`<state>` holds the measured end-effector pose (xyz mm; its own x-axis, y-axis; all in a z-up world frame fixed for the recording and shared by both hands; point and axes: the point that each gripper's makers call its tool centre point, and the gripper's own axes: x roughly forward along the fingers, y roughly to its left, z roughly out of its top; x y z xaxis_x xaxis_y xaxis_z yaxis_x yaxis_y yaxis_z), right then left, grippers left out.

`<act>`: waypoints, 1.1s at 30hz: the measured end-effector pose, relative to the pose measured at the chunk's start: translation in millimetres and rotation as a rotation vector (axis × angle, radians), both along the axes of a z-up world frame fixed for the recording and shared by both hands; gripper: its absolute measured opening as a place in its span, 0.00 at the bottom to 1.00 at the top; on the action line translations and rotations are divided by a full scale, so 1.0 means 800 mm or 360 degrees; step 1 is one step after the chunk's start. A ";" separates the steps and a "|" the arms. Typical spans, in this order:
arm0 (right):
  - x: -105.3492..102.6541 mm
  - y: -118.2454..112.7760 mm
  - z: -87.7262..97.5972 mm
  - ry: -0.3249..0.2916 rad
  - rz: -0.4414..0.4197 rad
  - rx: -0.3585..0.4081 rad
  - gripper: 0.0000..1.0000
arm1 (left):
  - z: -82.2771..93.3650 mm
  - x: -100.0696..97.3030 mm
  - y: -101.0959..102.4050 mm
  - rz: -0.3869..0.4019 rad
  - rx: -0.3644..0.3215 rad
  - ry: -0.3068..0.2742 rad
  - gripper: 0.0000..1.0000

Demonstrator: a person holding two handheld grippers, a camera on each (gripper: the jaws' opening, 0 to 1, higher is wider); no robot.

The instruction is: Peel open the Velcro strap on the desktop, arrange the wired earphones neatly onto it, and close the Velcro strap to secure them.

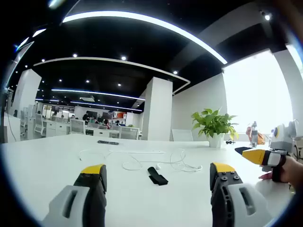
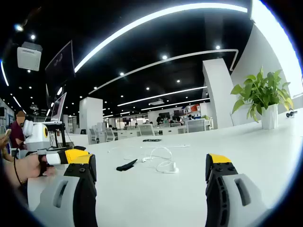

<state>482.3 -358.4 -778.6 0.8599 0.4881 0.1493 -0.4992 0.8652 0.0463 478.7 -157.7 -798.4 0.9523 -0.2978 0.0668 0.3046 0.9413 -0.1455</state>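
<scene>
Velcro strap (image 1: 157, 176), a short black fabric band, lies folded shut on the white bench (image 1: 42, 165), well ahead of both grippers and untouched, so the peeling step has, by my reading, not begun. In the left gripper view, going left to right, a dark flat remote-like object (image 1: 108, 142) rests far back. Nearer, the white wired earphones (image 1: 142, 163) sprawl in loose loops whose cable runs just behind the strap, near it and possibly touching; I cannot tell. Further right a green potted plant in a white pot (image 1: 214, 127) stands toward the far edge of the bench.

The left gripper (image 1: 158, 182), grey with yellow tips, holds its jaws wide apart with nothing between them, framing the strap as if lined up for an approach. At the right of this view the right gripper (image 1: 258, 156) comes in, gripped by a person's hand (image 1: 284, 171), hovering above the bench and apart from the strap.

In the right gripper view the left gripper (image 2: 71, 156) shows at the left. Then come the strap (image 2: 127, 165), the earphones (image 2: 161, 160) with an earbud at the near end of the loop, and the plant (image 2: 262, 97). The right gripper (image 2: 151, 177) likewise has its jaws spread wide and empty.

Bare bench surrounds the strap on its near side, so both grippers seem to have free room to come in, and the bench edges lie well away from the strap. The trailing cable is the likely snag.
</scene>
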 end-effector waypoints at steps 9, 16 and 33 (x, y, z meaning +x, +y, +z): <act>0.001 0.001 -0.002 0.0008 0.0004 -0.0023 0.97 | 0.000 0.000 -0.001 -0.0004 0.0002 -0.0002 0.91; 0.001 0.002 -0.003 0.0009 0.0005 -0.0034 0.97 | -0.001 0.000 -0.002 -0.0008 0.0013 0.0001 0.91; 0.002 0.004 -0.005 0.0006 0.0012 -0.0058 0.97 | -0.004 0.000 -0.003 -0.0015 0.0052 0.0011 0.89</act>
